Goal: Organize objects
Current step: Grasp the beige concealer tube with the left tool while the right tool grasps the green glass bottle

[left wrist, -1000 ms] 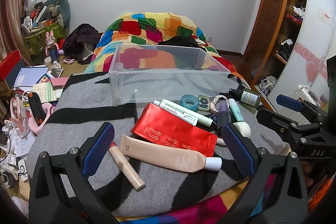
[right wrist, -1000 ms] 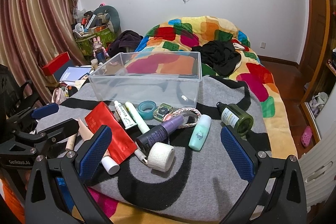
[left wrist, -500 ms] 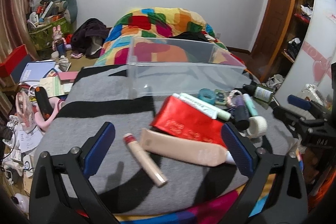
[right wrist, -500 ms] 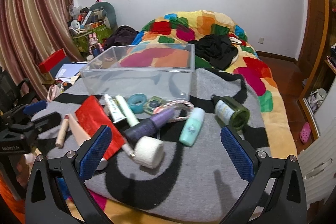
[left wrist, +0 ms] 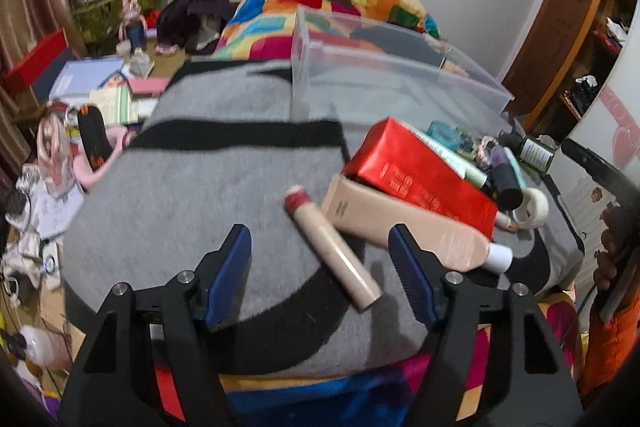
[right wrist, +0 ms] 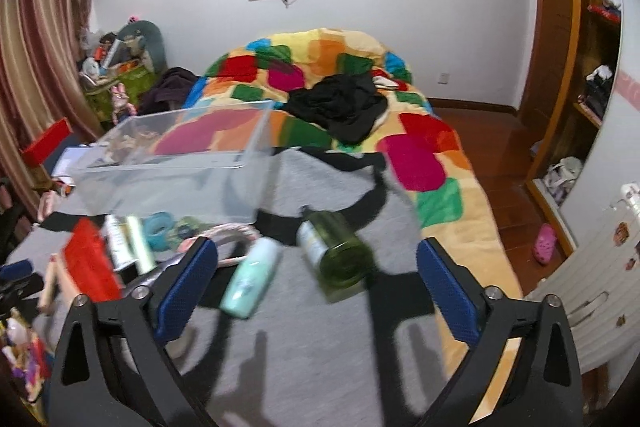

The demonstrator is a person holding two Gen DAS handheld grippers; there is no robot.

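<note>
Claws first: the left claw [left wrist: 320, 259] is spread wide and grasps nothing, hovering low over a grey-and-black blanket [left wrist: 192, 187] on the bed. Between its blue fingers [left wrist: 230, 267] lies a slim beige stick with a red cap [left wrist: 332, 247], not touched by either finger. Just right of the stick lies a larger beige tube with a white cap [left wrist: 408, 231], and a red box [left wrist: 416, 179] rests partly on top of that tube. Farther right, a blurred cluster of small tubes and bottles ends at a white tape roll [left wrist: 532, 207].

The right claw [right wrist: 316, 283] is also spread wide and grasps nothing. Between its fingers, on the blanket, lie a mint-green bottle [right wrist: 250, 277] on the left and a dark green bottle [right wrist: 334, 253] at centre, both on their sides.

Beyond the clutter, a clear plastic bin [right wrist: 180, 163] sits on the blanket, with nothing visible inside. A colourful patchwork quilt [right wrist: 420, 155] covers the far part of the bed, with black clothing [right wrist: 340, 107] on it.
</note>
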